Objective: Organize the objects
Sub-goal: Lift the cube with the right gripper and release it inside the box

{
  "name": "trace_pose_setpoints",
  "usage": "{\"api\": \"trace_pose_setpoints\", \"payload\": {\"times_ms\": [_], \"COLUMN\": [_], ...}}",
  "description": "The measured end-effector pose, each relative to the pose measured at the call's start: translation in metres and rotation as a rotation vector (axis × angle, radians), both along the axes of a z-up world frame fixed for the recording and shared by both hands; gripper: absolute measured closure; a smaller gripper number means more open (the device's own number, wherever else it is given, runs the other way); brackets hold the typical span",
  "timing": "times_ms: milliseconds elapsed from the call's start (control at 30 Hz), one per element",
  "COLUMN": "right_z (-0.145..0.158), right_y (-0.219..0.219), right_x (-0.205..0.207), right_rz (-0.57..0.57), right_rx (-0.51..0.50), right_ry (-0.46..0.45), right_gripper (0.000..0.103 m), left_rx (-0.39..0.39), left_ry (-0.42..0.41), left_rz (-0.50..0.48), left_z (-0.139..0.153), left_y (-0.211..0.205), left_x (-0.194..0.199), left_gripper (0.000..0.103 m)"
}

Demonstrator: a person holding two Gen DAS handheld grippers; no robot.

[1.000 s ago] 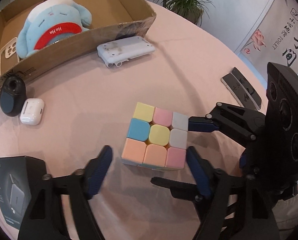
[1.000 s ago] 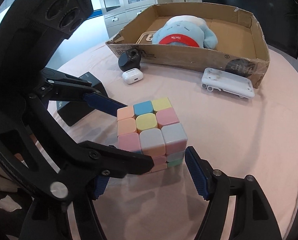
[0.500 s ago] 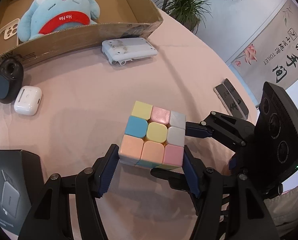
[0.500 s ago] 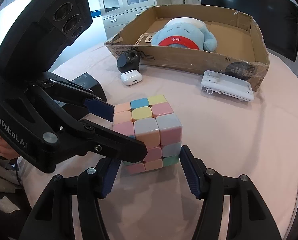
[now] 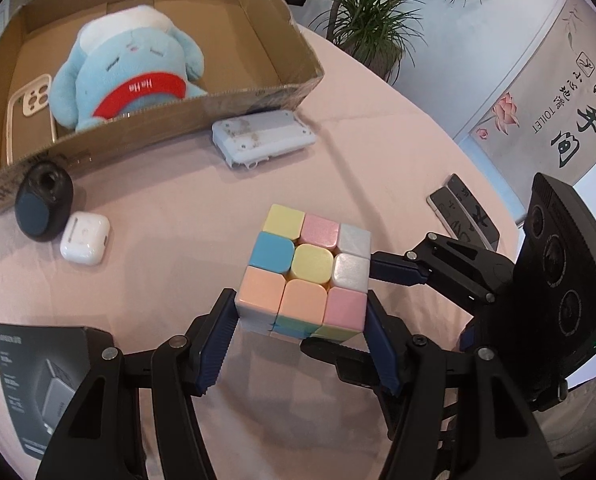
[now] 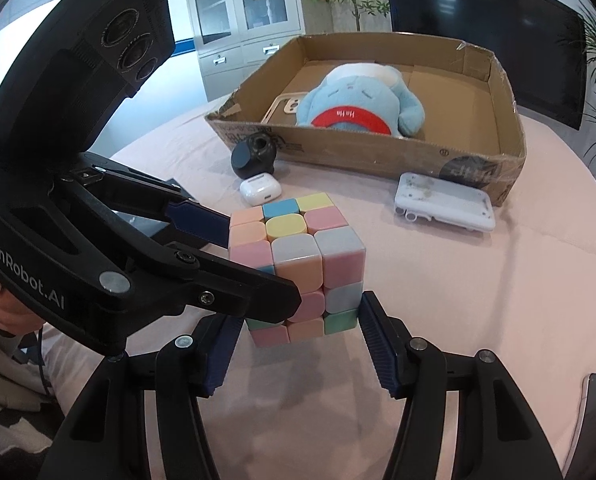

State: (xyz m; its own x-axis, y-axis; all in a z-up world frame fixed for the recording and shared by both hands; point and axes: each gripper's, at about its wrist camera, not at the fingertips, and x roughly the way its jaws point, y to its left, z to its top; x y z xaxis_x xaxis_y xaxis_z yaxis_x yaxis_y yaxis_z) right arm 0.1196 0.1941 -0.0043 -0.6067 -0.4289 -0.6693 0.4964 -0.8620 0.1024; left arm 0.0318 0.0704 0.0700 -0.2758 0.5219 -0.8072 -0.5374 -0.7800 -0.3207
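A pastel puzzle cube (image 5: pixel 305 268) (image 6: pixel 298 264) is held just above the pink tablecloth by both grippers. My left gripper (image 5: pixel 298 316) is shut on its left and right faces, blue pads flat against them. My right gripper (image 6: pixel 298 320) clamps the cube low down on its other two sides. In the left wrist view the right gripper (image 5: pixel 337 306) comes in from the right. In the right wrist view the left gripper (image 6: pixel 258 268) comes in from the left and hides one right pad.
Beyond the cube stands a cardboard box (image 5: pixel 218 108) (image 6: pixel 337 152) holding a blue plush toy (image 5: pixel 130 76) and a phone case (image 5: pixel 30 104). Before it lie a white device (image 5: pixel 264 140), a white earbuds case (image 5: pixel 85 238) and a black round object (image 5: pixel 44 204). A black carton (image 5: pixel 38 372) sits near left, two dark flat items (image 5: pixel 463 212) far right.
Both grippers closed in until their pads met the cube. The cube has since come up slightly off the cloth, and the left view now looks further into the box.
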Motion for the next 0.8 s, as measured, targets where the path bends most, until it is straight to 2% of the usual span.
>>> {"api": "trace_pose_setpoints", "payload": {"times_ms": [433,800], "right_z": [0.046,0.086], "right_y": [0.012,0.014], "right_x": [-0.028,-0.066], "right_rz": [-0.05,-0.066], "right_rx": [-0.04,-0.005], "right_ry": [0.091,0.169], "right_gripper": [0.046,0.046], "left_rx": [-0.018,-0.029], "left_ry": [0.126,0.22], "left_rz": [-0.021,-0.018], "left_z": [0.051,0.087], "left_y": [0.014,0.021], "left_x": [-0.032,-0.068], "left_gripper": [0.043,0.043]}}
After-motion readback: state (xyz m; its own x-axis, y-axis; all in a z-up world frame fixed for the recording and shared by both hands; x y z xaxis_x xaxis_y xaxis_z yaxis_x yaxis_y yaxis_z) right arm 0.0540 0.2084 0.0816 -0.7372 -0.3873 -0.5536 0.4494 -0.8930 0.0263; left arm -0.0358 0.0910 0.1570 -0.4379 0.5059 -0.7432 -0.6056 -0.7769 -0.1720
